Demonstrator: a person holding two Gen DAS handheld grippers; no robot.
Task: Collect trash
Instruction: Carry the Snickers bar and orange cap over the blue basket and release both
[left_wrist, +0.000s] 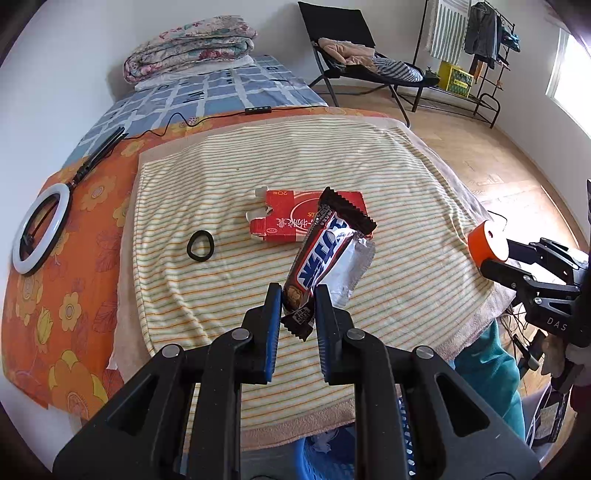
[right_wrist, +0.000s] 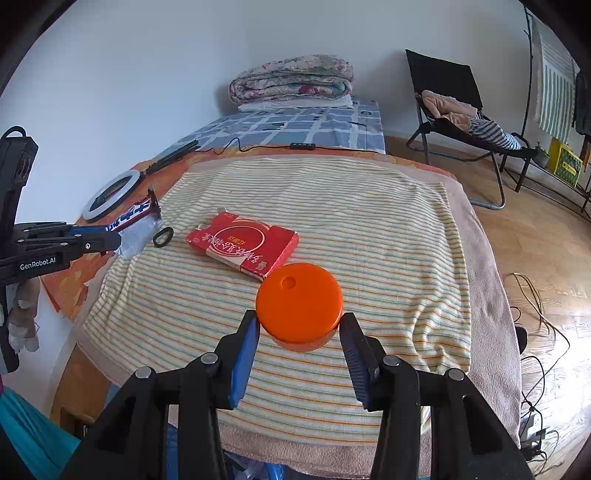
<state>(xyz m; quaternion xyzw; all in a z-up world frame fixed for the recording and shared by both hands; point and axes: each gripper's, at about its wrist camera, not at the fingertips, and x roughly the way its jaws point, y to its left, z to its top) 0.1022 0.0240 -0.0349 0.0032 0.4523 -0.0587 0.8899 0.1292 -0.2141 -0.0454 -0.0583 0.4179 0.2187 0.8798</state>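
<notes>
Left claw (left_wrist: 298, 295) pinching candy wrapper (left_wrist: 325, 251); right claw (right_wrist: 300, 330) clamping orange lid (right_wrist: 298, 304).

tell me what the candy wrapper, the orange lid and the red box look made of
Candy wrapper: thin plastic film with a foil lining, going by its crinkled silver inside. Orange lid: likely moulded plastic, smooth, even matte colour. Red box: printed cardboard, with torn pale flaps.

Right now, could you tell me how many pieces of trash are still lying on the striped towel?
1: the red carton lies mid-towel. The candy wrapper is in the left gripper and the orange lid in the right gripper, both lifted.
</notes>
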